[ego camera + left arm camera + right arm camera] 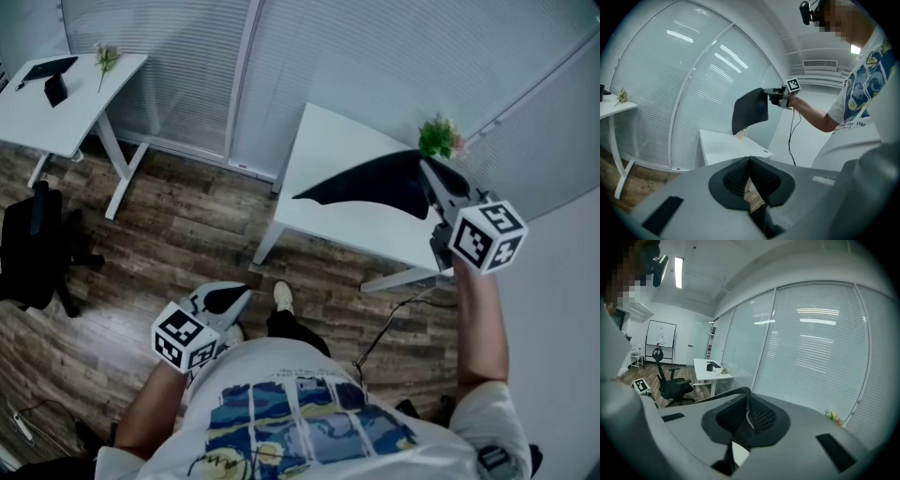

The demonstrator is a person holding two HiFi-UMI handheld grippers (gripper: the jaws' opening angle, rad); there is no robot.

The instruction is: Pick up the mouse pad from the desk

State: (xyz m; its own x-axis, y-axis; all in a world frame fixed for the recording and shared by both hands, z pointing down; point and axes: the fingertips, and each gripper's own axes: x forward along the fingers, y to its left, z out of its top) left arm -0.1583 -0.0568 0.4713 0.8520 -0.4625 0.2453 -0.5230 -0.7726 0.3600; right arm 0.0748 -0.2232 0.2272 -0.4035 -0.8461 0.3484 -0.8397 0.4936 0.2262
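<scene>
Mouse pad (375, 187), head view: dark and limp, lifted off the white desk (337, 141), hanging out to the left from one pinched corner.
Right claw (427, 173), head view: raised over the desk's far right end, close beside the plant (439, 138), clamped on that corner.
Left claw (242, 295), head view: low by my waist, over the wood floor, well apart from the desk.
Left claw (749, 161), left gripper view: my jaws meet at the tips with nothing between them, only floor showing behind.
Mouse pad (750, 110), left gripper view: hangs in the air above the desk (726, 145); its lower edge looks clear of the top.
Right claw (749, 414), right gripper view: narrow, pressed onto the thin edge of the mouse pad (717, 395), which runs off to the left, seen edge-on.
Risk, slip: I hold only a small bite of a thin, floppy sheet, so a quick swing could, I judge, let its own weight pull it out.
Risk, snag: the trailing corner sags lowest, so dropping my wrist could drag it back onto the desk.
Risk, plant: it stands near my right claw, so a careless turn there may knock it.
Risk, no backup: my left claw is too far off to catch a fall.
</scene>
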